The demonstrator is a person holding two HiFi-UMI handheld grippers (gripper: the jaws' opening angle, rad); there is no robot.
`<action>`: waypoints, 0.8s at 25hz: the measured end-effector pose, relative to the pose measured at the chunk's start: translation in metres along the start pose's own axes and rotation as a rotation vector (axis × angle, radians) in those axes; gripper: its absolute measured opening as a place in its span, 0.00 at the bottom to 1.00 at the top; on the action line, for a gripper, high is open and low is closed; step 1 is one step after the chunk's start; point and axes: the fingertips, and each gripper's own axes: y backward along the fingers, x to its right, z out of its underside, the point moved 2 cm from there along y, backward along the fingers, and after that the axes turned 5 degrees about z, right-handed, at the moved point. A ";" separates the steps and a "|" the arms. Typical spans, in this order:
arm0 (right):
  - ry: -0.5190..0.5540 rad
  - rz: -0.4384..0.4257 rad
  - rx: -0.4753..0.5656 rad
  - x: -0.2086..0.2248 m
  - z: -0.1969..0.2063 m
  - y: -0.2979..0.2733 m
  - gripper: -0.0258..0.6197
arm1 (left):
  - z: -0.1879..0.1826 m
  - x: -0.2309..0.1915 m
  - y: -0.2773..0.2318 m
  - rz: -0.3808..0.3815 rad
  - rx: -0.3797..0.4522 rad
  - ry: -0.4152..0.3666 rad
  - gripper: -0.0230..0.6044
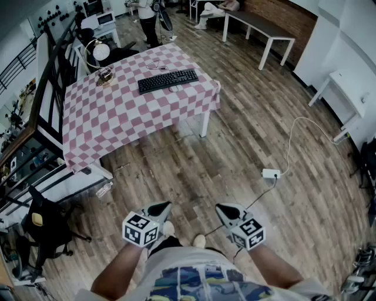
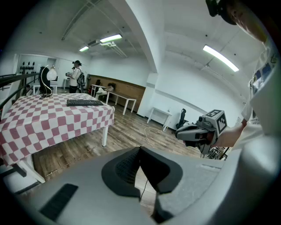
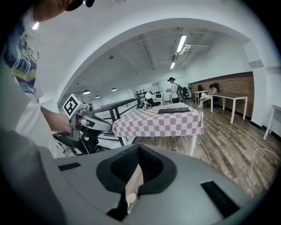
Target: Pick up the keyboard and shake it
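A black keyboard (image 1: 168, 80) lies on the far side of a table (image 1: 111, 120) with a red-and-white checked cloth; it also shows small in the left gripper view as the keyboard (image 2: 84, 102) and in the right gripper view as the keyboard (image 3: 174, 110). I stand well back from the table on the wooden floor. My left gripper (image 1: 161, 208) and right gripper (image 1: 222, 210) are held low near my body, both shut with nothing between the jaws. The tips point towards the table.
A lamp with a round white shade (image 1: 100, 52) and a small object (image 1: 105, 75) stand on the table's far left. A black rack (image 1: 41, 106) flanks the table. A white power strip (image 1: 271, 173) with its cable lies on the floor to the right. A person (image 1: 147, 17) stands beyond the table.
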 end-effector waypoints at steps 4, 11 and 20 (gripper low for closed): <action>0.007 -0.005 0.021 0.015 -0.007 0.008 0.04 | -0.005 0.012 -0.011 -0.011 0.012 -0.002 0.04; 0.005 -0.023 0.023 0.034 -0.009 -0.004 0.04 | -0.011 0.006 -0.028 -0.040 0.021 0.011 0.04; -0.024 -0.018 0.027 0.078 -0.043 -0.076 0.04 | -0.047 -0.080 -0.053 -0.057 0.047 0.043 0.04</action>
